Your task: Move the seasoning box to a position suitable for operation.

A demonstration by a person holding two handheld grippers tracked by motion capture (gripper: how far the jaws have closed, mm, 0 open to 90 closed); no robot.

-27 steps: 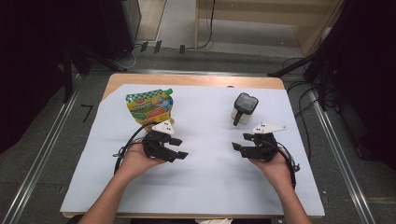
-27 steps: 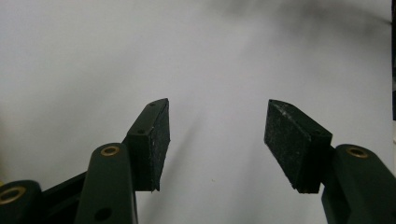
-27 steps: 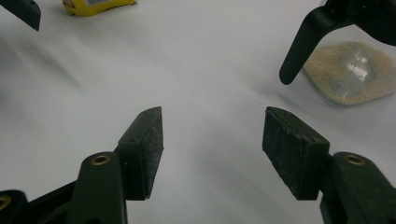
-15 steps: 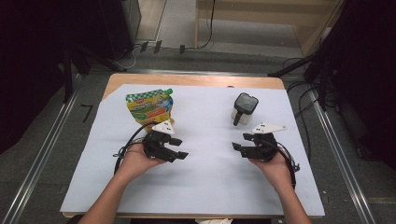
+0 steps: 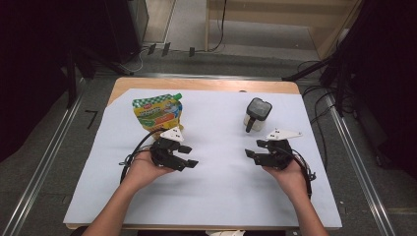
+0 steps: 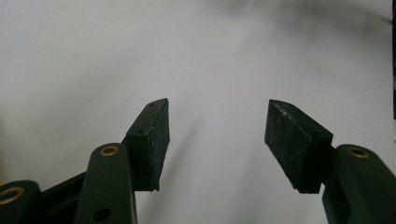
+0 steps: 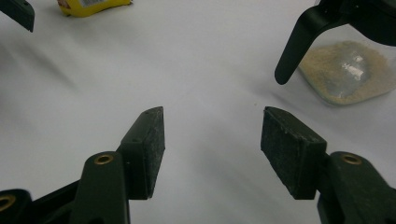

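Both claws rest low over the white-covered desk (image 5: 216, 196), each with its jaws standing apart and nothing between the pads. The left claw (image 5: 189, 157) sits at about eight o'clock from the desk's centre, cradled in the person's left hand (image 5: 142, 169); the right claw (image 5: 251, 153) sits at about four o'clock in the right hand (image 5: 290, 172). They point inward toward each other, which reads as a resting pose before either hand commits to a reach.

The yellow-and-green pouch (image 5: 156, 112) lies flat at roughly eleven o'clock, just beyond the left claw, spout end toward the far edge. Lying flat suits a soft pack that would not stand reliably by itself. In the right gripper view a corner of it (image 7: 91, 5) shows at eleven o'clock, well apart from that claw.

The clear jar with a black lid (image 5: 256, 114) stands upright at about one o'clock, just beyond the right claw. In the right gripper view its base (image 7: 345, 72) appears at two o'clock with pale grainy contents, possibly a powder or crumb, though the close view is too soft to say. A black handle-like part (image 7: 299, 44) hangs down its side.

Each thing lies nearest one hand, so I judge the layout is meant for a two-handed job: one claw on the pouch, the other steadying the jar.

In the left gripper view the left claw's pads (image 6: 161, 140) face bare white cover.
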